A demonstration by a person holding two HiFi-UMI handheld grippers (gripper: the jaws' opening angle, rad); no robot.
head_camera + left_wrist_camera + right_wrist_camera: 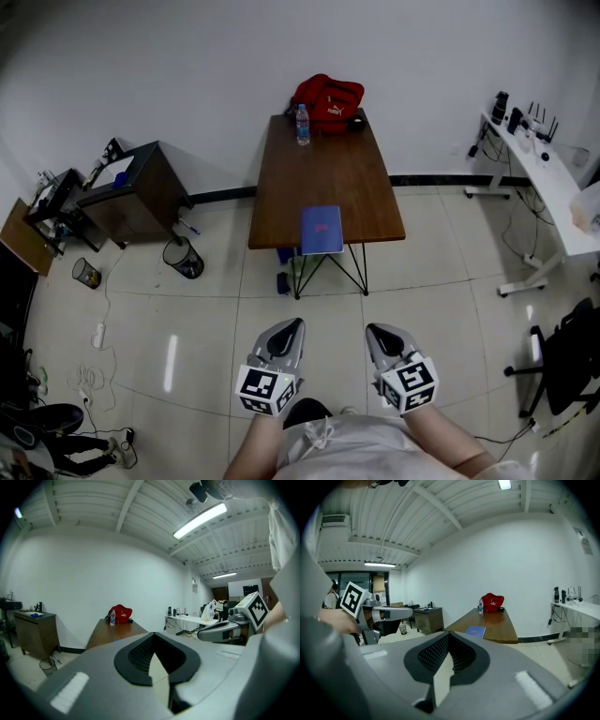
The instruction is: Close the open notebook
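A blue notebook (322,230) with a pink mark lies flat at the near edge of the brown table (328,173). It looks like a single cover face up. The right gripper view shows the notebook (476,631) far off on the table (497,620). My left gripper (289,326) and right gripper (378,330) hang side by side close to my body, over the floor and well short of the table. Both point toward it. In both gripper views the left gripper (152,637) and the right gripper (447,637) have their jaws together with nothing between them.
A red bag (327,98) and a water bottle (302,125) stand at the table's far end. A dark cabinet (131,192) and a mesh bin (183,258) are at the left. At the right stand a white desk (548,178) and a black chair (567,361).
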